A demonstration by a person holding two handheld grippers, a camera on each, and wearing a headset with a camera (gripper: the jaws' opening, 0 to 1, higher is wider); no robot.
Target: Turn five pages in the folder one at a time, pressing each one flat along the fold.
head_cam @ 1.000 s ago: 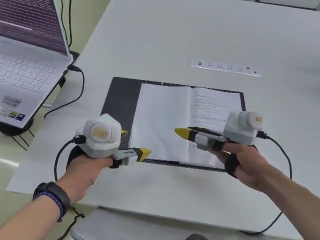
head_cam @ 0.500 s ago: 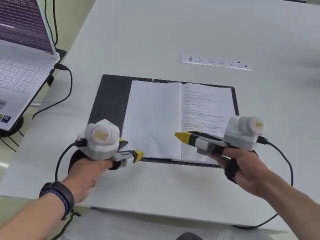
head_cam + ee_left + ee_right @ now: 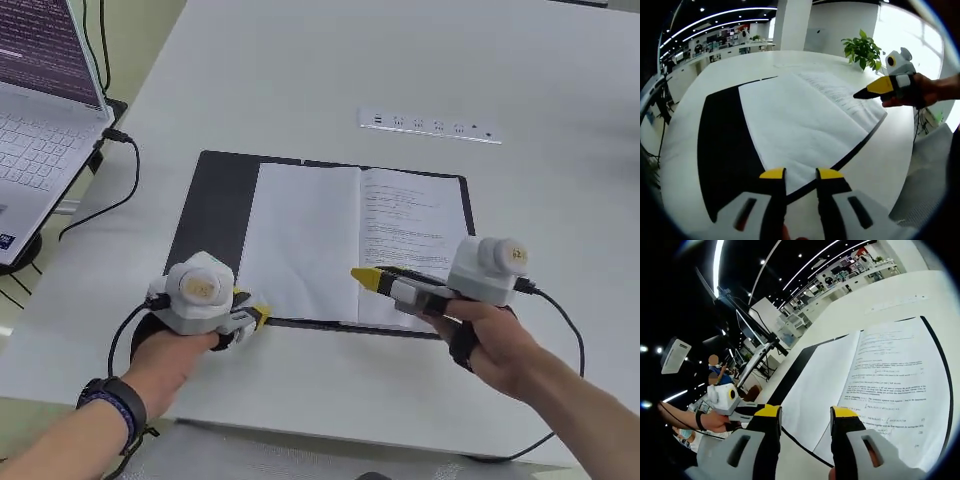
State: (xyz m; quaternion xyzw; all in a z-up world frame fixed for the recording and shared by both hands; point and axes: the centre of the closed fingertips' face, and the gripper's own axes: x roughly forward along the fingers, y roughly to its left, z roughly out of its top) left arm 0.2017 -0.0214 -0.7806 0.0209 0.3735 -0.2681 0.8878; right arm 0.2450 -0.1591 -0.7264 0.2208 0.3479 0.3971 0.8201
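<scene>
Flat on the white table (image 3: 300,80), near its front edge, lies the black folder (image 3: 215,215), open. Blank white left page (image 3: 300,240), printed right page (image 3: 410,230); a wide strip of black cover is bare on the left.

Left gripper (image 3: 258,316), grey with yellow tips: low at the folder's near-left corner, pointing right along the near edge. Its own view shows the jaws a little apart with nothing between them, tips over the blank page's near edge. Left hand (image 3: 175,350) wraps the handle from below; dark wristband (image 3: 115,400) on that wrist.

Right gripper (image 3: 365,277): pointing left over the near part of the printed page, tip close to the fold. In its own view the jaws stand well spread and empty. Contact with the paper: cannot tell. Right hand (image 3: 490,335) grips from beneath, forearm running off the lower right.

Beyond the folder, a white power strip (image 3: 430,127) sits on the table. An open white laptop (image 3: 40,100) sits at far left, cut by the frame, a black cable (image 3: 125,190) curving from it. In the left gripper view a green potted plant (image 3: 862,50) stands past the table. Page text is too small to read.
</scene>
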